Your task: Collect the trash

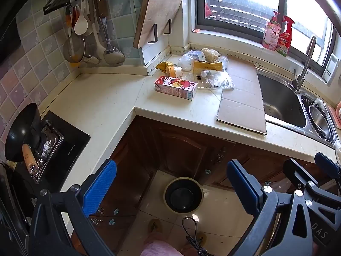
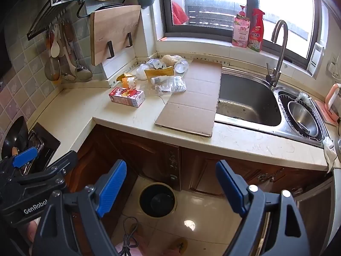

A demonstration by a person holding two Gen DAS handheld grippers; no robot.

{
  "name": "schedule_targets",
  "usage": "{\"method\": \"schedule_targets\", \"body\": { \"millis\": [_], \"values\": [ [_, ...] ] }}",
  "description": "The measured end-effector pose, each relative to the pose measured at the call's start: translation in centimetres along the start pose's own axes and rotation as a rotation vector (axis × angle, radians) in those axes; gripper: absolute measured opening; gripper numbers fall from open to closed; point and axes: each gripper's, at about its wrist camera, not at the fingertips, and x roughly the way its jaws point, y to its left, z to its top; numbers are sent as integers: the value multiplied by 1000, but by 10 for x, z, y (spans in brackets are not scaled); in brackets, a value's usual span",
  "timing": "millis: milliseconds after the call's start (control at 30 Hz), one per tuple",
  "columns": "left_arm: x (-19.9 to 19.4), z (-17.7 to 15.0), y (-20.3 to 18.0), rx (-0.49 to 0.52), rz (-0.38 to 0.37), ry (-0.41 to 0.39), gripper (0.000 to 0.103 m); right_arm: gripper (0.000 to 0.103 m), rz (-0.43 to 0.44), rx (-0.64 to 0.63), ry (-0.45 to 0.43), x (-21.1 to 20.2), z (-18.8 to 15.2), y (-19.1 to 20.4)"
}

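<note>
1. While both point down at the floor, the left gripper (image 1: 171, 188) and right gripper (image 2: 170, 188) gape wide, holding nothing.
2. Beneath them stands the bin (image 2: 157, 199).
3. Farther off, the trash pile (image 1: 191, 72) sits on the counter (image 1: 102, 106) beside flat cardboard (image 1: 242, 100).

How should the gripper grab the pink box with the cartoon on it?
The pink carton lies flat on the counter, nearest piece of the trash pile and clear at the front. I'd probably come from above and pinch its two long sides near the middle; that narrow width should fit the open left gripper.
</note>
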Motion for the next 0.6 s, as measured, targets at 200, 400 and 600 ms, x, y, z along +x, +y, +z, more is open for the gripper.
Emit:
{"method": "schedule_targets", "body": {
  "millis": [200, 400, 600],
  "values": [
    [0, 0, 0, 2, 2, 2, 102, 86, 4, 2, -1, 1, 3, -2],
    [2, 8, 3, -1, -3, 3, 102, 86, 7, 5, 1, 4, 7, -4],
    [4, 17, 2, -2, -4, 6, 102, 86, 9, 7, -3, 4, 8, -4]
  ]
}}
